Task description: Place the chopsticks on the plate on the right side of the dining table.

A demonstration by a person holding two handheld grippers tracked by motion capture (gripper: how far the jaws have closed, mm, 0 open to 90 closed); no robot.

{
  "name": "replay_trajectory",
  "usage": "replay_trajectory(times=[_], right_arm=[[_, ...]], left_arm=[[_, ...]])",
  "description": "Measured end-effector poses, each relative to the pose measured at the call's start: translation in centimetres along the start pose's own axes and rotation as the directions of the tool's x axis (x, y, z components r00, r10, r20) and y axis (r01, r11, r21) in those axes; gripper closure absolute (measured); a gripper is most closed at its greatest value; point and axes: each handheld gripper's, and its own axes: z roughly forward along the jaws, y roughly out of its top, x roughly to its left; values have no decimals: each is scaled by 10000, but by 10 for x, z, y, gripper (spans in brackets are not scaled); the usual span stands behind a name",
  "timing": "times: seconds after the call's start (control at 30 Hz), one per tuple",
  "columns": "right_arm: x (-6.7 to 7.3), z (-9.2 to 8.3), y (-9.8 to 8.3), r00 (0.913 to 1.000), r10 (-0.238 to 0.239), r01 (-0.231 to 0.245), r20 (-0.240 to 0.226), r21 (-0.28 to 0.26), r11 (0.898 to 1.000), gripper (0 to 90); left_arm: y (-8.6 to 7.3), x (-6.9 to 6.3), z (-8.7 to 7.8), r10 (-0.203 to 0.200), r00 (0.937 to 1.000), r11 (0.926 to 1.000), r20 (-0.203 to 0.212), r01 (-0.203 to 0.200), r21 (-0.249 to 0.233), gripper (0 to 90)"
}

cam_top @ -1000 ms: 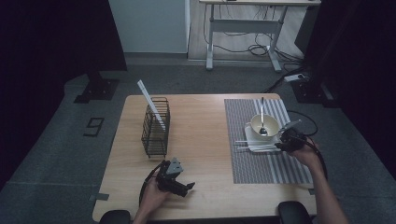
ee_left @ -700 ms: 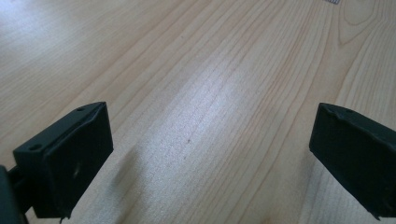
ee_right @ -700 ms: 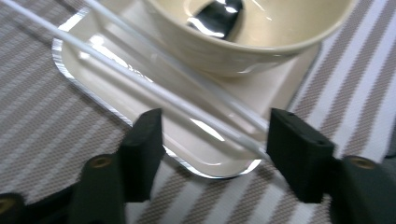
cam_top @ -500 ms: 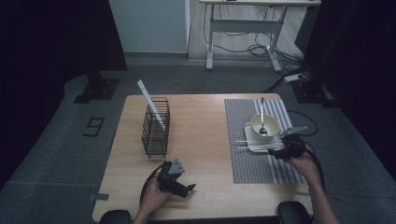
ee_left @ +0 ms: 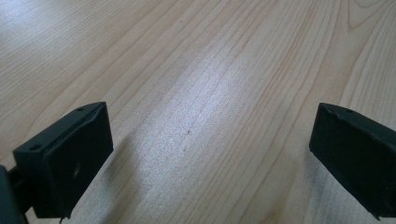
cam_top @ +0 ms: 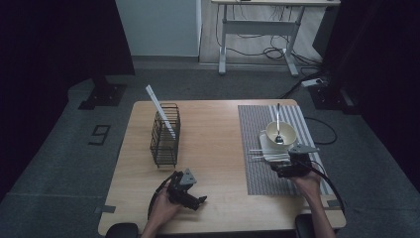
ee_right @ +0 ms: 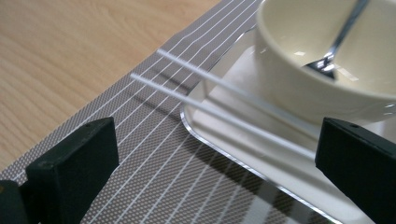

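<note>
Nearby, right hand-held gripper [ee_right: 215,172] just opened wide, empty; white chopsticks [ee_right: 219,100] across glossy tray [ee_right: 224,140].

Black tools [cam_top: 187,194] w/ grey triangular top plates, black trailing cables

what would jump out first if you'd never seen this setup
The cream bowl with a spoon in it, on a shiny tray on the striped mat at the table's right. Two white chopsticks lie across the tray's edge, just ahead of the open right tongs. At left stands a wire rack.
</note>
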Motion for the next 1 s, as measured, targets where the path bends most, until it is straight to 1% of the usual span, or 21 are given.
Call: replay_trajectory(times=[0.1,0.17,0.23,0.33,0.37,0.47,0.57,0.63,0.77,1.0], right_arm=[[5,6,-4,9998,-212,212,-19,46,9998,0],[8,10,-5,9995,-259,260,-159,101,9996,0],[10,13,-6,9989,-403,407,-247,150,9991,0],[13,19,-8,9984,-415,426,-391,273,9987,0],[13,21,-9,9982,-429,443,-425,328,9985,0],[13,26,-9,9977,-470,491,-494,423,9979,0],[12,30,-8,9975,-377,403,-592,436,9982,0],[12,33,-8,9972,-317,355,-680,548,9979,0],[9,38,-7,9974,-324,368,-650,674,9970,0],[7,43,-5,9967,-528,579,-617,834,9948,0]], left_arm=[[0,0,1,59,10000,9999,15,-59,90,0],[1,-1,3,159,9999,9996,28,-159,212,0],[1,-1,4,204,9998,9994,32,-205,263,0],[1,-2,7,263,9996,9987,58,-266,441,0],[2,-2,8,236,9997,9988,64,-238,430,0],[2,-1,8,163,9998,9987,128,-169,483,0],[2,-1,8,113,9998,9985,157,-122,529,0],[2,-1,8,124,9998,9986,155,-132,518,0],[2,-1,9,110,9998,9986,164,-118,518,0],[2,-1,8,128,9998,9985,158,-136,525,0]])
